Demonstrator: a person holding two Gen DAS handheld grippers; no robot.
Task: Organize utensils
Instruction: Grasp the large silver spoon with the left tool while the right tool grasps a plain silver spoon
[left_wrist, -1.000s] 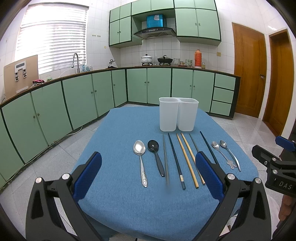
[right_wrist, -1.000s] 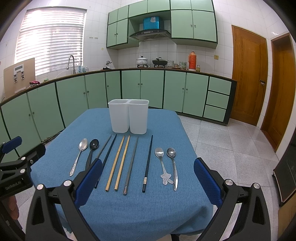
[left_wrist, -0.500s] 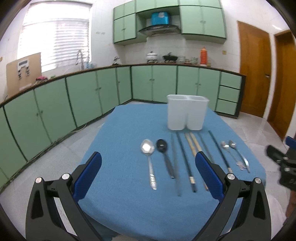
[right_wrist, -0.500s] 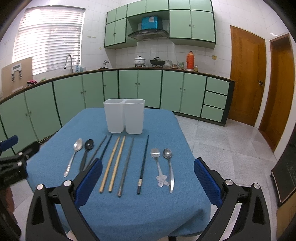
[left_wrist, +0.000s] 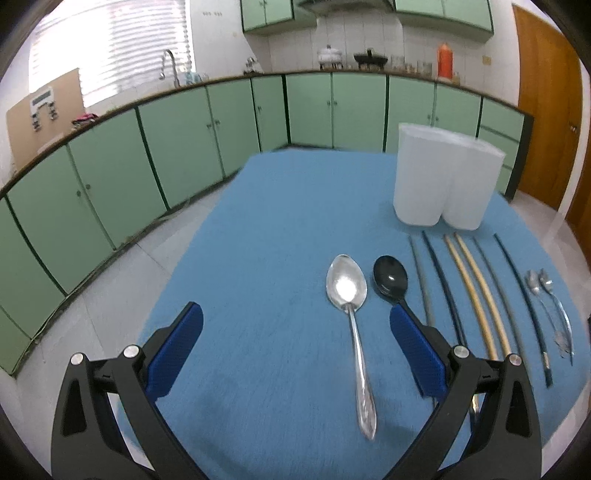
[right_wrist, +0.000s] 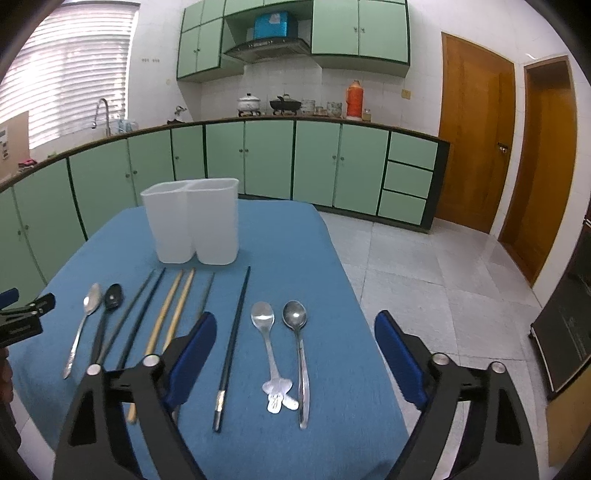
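Both claws are spread wide and hold nothing. Between the fingers of the left gripper (left_wrist: 295, 347) lies the long silver spoon (left_wrist: 352, 332) on the blue tablecloth (left_wrist: 258, 240), with the black spoon (left_wrist: 390, 281) just beside its right finger. Between the fingers of the right gripper (right_wrist: 295, 358) lie two small silver spoons (right_wrist: 282, 350) and one dark chopstick (right_wrist: 233, 343). Further ahead, the wooden chopsticks (right_wrist: 170, 314) lie left of this claw. Beyond them stands the white two-part holder (right_wrist: 192, 225), upright.
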